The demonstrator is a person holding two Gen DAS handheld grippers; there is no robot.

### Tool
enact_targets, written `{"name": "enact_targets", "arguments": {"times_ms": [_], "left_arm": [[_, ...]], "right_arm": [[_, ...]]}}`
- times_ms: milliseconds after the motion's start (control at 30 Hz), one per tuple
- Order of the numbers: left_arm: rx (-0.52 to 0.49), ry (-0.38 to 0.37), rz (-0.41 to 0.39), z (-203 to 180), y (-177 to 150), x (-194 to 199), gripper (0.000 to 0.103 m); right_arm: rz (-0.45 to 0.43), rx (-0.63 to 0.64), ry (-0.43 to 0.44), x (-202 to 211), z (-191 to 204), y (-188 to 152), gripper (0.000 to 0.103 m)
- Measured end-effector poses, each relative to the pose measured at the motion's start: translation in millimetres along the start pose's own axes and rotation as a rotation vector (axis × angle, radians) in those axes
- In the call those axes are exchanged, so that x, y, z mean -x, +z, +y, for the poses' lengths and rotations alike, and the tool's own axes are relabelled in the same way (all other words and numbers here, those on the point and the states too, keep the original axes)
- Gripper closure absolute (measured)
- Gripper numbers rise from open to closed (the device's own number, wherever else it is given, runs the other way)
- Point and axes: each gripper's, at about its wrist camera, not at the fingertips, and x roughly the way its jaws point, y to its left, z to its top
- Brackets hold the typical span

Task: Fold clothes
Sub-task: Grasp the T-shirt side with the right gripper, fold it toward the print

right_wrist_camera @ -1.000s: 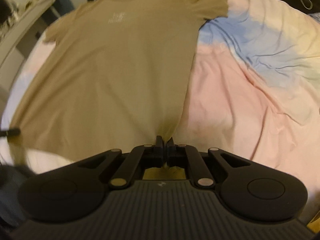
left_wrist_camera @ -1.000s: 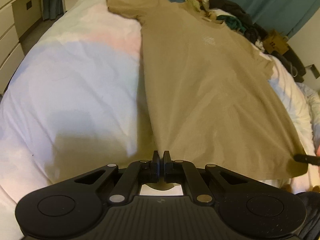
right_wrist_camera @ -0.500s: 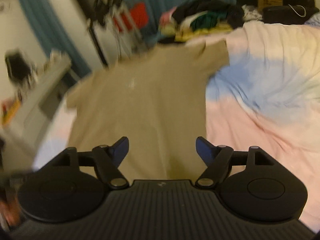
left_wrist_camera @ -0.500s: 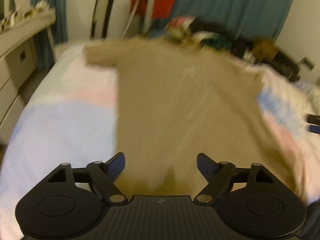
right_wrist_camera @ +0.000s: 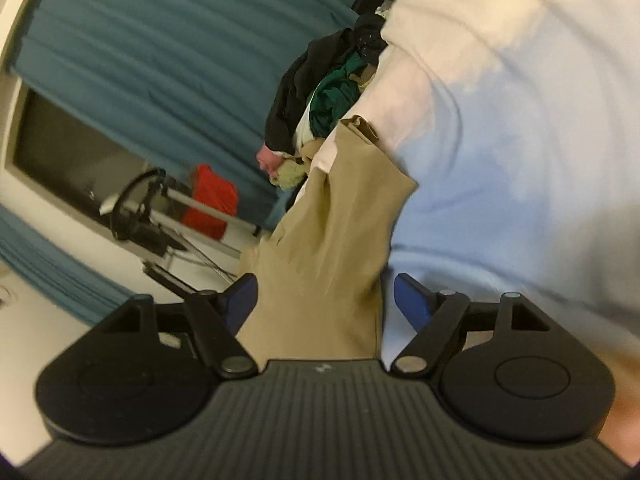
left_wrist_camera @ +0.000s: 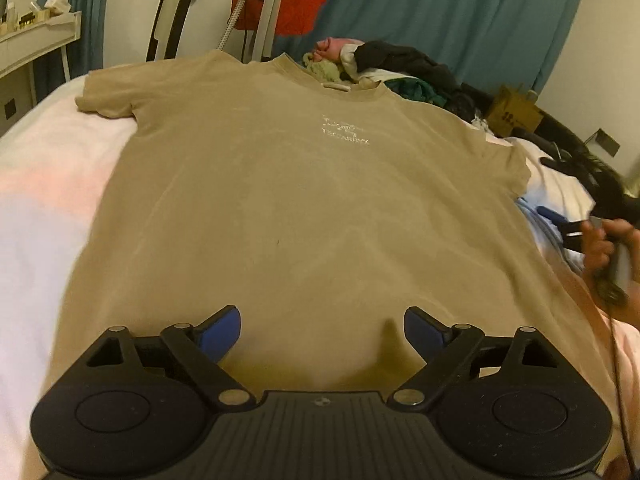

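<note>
The tan shirt (left_wrist_camera: 304, 208) lies flat on the bed (left_wrist_camera: 48, 200) in the middle of the frame, with small white chest writing (left_wrist_camera: 345, 134) too blurred to read. The left gripper (left_wrist_camera: 322, 330) is wide apart over the hem, holding nothing. The right gripper (right_wrist_camera: 325, 300) is also apart around the right sleeve (right_wrist_camera: 344, 216), and a clothes pile (left_wrist_camera: 404, 70) lies at upper right before a blue curtain (left_wrist_camera: 460, 12).

Bedroom: bed (left_wrist_camera: 48, 200), curtains (left_wrist_camera: 440, 20), clothes pile (left_wrist_camera: 408, 72)

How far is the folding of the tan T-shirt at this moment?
Done: the tan T-shirt lies spread flat, print up, on the bed. In hand: nothing; the left gripper and right gripper are both open, the right one tilted at the shirt's sleeve. Left: every fold; none shows yet.
</note>
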Motion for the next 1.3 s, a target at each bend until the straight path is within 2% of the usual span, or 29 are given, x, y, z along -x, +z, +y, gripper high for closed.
{"name": "enact_targets", "arguments": {"times_ms": [100, 233, 367, 467, 500, 533, 600, 667, 767, 900, 1000, 1133, 1200, 1300], "left_arm": [[0.012, -0.005, -0.037, -1.7, -5.5, 0.0, 0.012], [0.059, 0.010, -0.116, -7.9, -4.8, -6.4, 0.014], [0.082, -0.001, -0.164, -11.0, 2.2, -10.2, 0.014], [0.109, -0.011, -0.201, -11.9, 6.2, -12.7, 0.016], [0.117, -0.014, -0.213, -12.3, 7.5, -13.5, 0.019], [0.126, -0.017, -0.225, -12.6, 8.8, -14.4, 0.019], [0.133, -0.032, -0.258, -11.4, 12.8, -14.1, 0.019], [0.124, -0.035, -0.274, -13.0, 16.4, -10.0, 0.018], [0.121, -0.040, -0.224, -16.2, 23.0, -9.5, 0.018], [0.047, -0.015, -0.174, -19.5, 26.3, -5.7, 0.017], [-0.019, 0.009, -0.157, -20.0, 25.7, 0.5, 0.012], [-0.026, 0.020, -0.157, -7.4, 23.7, 5.9, 0.011], [-0.026, 0.025, -0.158, -0.8, 22.7, 8.6, 0.011], [-0.011, 0.079, -0.174, 15.6, 26.4, 8.8, 0.010]], "right_arm": [[-0.006, 0.031, -0.007, -38.4, -12.3, 2.8, 0.024], [-0.051, 0.128, 0.060, -76.7, -1.0, 11.6, 0.024], [-0.083, 0.118, 0.143, -108.5, 0.9, 21.7, 0.026], [-0.107, 0.160, 0.087, -124.9, 11.5, 26.9, 0.034], [-0.114, 0.173, 0.063, -128.8, 17.3, 30.8, 0.044], [-0.122, 0.198, 0.044, -131.2, 24.7, 34.5, 0.066], [-0.148, 0.260, -0.008, -133.6, 40.8, 41.9, 0.095], [-0.185, 0.275, -0.034, -127.6, 50.9, 50.2, 0.096], [-0.230, 0.300, -0.080, -115.5, 66.0, 59.8, 0.097], [-0.247, 0.441, -0.176, -98.0, 104.0, 56.2, 0.097], [-0.272, 0.610, -0.248, -90.9, 148.7, 32.8, 0.097], [-0.325, 0.820, -0.324, -88.3, 209.6, -10.1, 0.097], [-0.354, 0.922, -0.335, -91.5, 238.1, -44.7, 0.097], [-0.360, 1.065, -0.311, -105.0, 271.1, -100.1, 0.097]]}}
